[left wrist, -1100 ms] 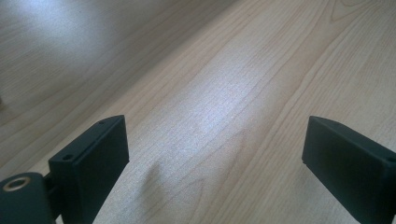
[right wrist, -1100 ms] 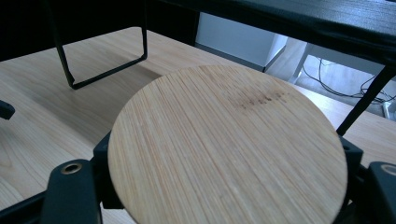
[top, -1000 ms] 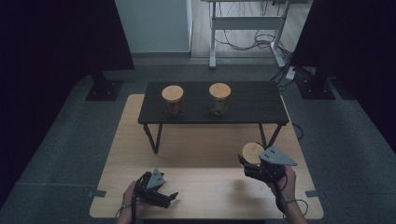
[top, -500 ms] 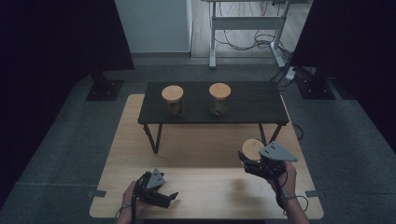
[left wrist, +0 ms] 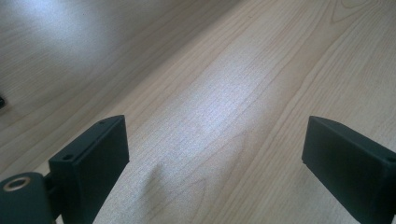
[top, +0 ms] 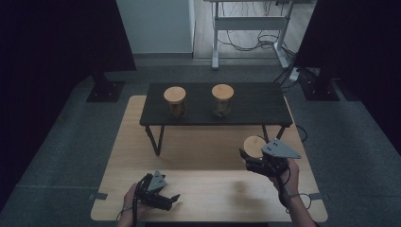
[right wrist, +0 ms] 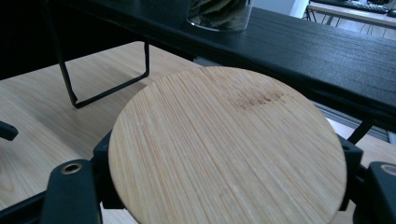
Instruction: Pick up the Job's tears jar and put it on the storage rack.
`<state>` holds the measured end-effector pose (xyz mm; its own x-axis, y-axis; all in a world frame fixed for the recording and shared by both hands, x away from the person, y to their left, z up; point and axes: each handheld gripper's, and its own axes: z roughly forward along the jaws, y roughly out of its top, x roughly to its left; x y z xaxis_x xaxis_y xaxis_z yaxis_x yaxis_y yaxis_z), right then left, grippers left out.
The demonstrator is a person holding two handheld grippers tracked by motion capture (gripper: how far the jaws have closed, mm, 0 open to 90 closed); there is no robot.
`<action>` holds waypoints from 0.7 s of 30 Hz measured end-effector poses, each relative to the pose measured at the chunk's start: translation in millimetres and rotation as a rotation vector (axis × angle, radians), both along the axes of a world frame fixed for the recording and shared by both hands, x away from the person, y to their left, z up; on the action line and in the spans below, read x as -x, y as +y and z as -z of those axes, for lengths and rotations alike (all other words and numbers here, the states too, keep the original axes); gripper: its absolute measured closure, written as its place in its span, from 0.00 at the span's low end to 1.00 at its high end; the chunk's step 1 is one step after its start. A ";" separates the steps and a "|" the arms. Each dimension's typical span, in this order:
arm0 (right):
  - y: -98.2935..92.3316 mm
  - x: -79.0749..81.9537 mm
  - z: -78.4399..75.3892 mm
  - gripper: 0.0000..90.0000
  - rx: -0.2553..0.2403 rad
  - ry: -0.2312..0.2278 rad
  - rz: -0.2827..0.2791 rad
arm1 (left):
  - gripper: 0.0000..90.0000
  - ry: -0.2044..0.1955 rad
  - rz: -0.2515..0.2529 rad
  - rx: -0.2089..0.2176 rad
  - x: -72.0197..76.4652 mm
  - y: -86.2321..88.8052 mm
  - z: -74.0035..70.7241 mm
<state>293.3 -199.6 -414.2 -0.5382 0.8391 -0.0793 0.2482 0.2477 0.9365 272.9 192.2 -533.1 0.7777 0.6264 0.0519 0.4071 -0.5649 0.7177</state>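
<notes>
Right gripper has edged slightly toward the black table, jaws still clamped on the jar by its bamboo lid. Left gripper stays on the bench, well apart from the black table, jaws open.

black bench sits on the light wood table | two lidded jars up on it, left jar and right jar, well apart | white desk frame with cables in back
</notes>
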 end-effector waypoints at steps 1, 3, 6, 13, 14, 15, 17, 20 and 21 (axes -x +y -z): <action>0.0 -0.6 -0.9 0.27 0.000 -0.001 0.000 | 0.08 0.000 0.000 0.000 0.0 -0.1 0.1; 0.2 -1.5 -3.2 0.27 -0.003 -0.005 0.001 | 0.08 0.001 0.000 0.000 -0.1 -0.4 0.5; 0.1 -2.6 -7.2 0.27 -0.015 -0.009 -0.004 | 0.08 0.000 0.001 0.000 -0.1 -0.6 0.5; 0.4 -6.8 -12.8 0.27 -0.015 -0.008 -0.002 | 0.08 0.001 -0.001 0.003 0.1 -0.9 0.6; 0.5 -7.4 -13.7 0.27 -0.014 -0.008 -0.001 | 0.08 0.000 0.000 0.003 0.2 -1.1 0.5; 0.6 -7.9 -14.6 0.27 -0.012 -0.009 0.000 | 0.08 0.000 0.000 0.003 0.3 -1.2 0.4; 0.6 -8.8 -16.6 0.27 -0.011 -0.010 0.001 | 0.08 -0.001 0.000 0.004 0.4 -1.2 0.2; 0.3 -10.0 -20.2 0.27 -0.010 -0.014 0.002 | 0.08 0.001 -0.001 0.004 0.3 -1.2 0.4; 0.2 -10.5 -21.3 0.27 -0.011 -0.016 0.002 | 0.08 0.001 -0.001 0.005 0.4 -1.3 0.4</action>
<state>303.8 -199.4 -392.8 -0.5355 0.8408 -0.0792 0.2332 0.2373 0.9430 272.5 190.8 -533.5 0.7771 0.6276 0.0480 0.4087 -0.5611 0.7199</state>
